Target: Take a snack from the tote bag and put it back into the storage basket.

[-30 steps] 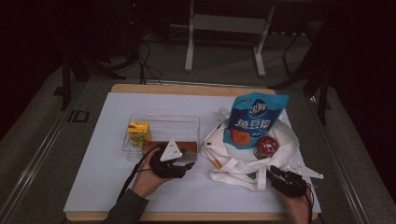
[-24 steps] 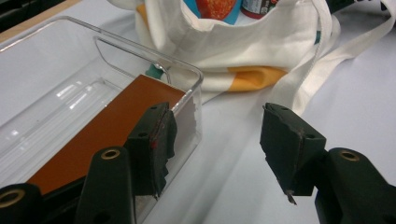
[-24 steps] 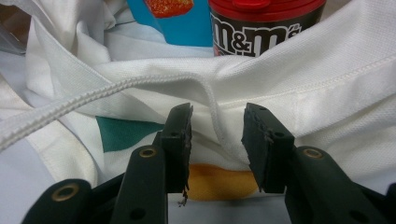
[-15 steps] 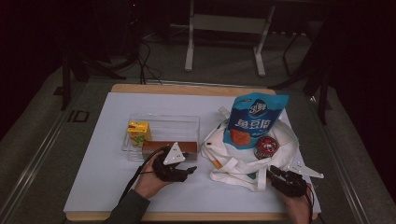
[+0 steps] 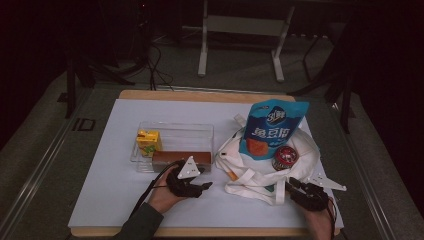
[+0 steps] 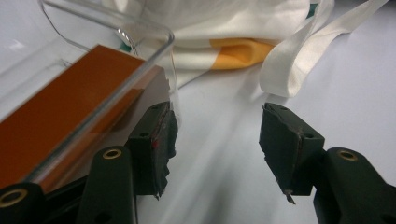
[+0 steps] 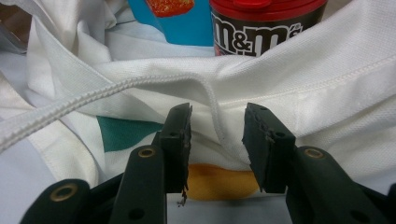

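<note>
Left tongs [image 5: 202,186] dipped slightly toward the desk [image 5: 100,200], gaping empty beside the brown box [image 5: 181,159] at the tray's [image 5: 175,131] 6 o'clock; right tongs [image 7: 217,140] half-open around the tote bag [image 5: 305,150] rim. Snack bag [image 5: 270,127] and candy tub [image 5: 285,157] packed; box and juice carton [image 5: 149,141] remain.

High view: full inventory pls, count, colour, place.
clear plastic bin: 1, transparent, table centre-left
juice carton: 1, yellow, left end of bin
brown box: 1, brown, front of bin
tote bag: 1, white, table right
snack pouch: 1, blue, upright on bag
M&M's tub: 1, red lid, on bag
table: 1, white top with wood edge
left hand-held gripper: black, open, beside bin
right hand-held gripper: black, open, at bag's front edge
</note>
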Demonstrator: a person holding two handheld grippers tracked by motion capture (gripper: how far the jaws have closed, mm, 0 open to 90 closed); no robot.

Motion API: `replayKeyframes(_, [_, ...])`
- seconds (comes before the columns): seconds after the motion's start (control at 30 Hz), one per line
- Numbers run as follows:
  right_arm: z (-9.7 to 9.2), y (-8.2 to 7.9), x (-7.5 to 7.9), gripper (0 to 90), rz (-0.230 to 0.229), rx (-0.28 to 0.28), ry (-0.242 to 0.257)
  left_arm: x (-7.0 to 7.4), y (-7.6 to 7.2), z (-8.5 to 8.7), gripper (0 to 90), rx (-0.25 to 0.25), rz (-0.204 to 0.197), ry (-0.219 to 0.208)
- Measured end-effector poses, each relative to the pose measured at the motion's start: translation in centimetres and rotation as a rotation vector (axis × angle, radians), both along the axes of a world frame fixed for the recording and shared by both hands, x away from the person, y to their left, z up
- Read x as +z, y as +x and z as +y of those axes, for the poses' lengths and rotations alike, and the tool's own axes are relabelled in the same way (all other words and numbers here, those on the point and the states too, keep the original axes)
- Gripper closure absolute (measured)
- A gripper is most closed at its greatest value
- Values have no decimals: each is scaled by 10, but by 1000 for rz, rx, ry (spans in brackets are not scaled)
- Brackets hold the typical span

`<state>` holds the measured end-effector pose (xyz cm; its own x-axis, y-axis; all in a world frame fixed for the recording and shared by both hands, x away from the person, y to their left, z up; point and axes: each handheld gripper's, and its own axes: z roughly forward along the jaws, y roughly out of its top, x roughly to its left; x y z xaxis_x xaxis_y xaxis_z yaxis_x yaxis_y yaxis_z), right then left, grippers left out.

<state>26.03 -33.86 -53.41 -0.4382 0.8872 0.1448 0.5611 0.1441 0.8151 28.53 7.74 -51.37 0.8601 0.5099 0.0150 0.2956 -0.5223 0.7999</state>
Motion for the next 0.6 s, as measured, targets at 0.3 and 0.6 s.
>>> replayKeyframes(0.3, [1,0,0,614,4,-3,0,-12,1,-3,440,-23,17,-10])
replayKeyframes(0.6, [2,1,0,612,11,-18,9,-23,5,-6,441,-21,37,8])
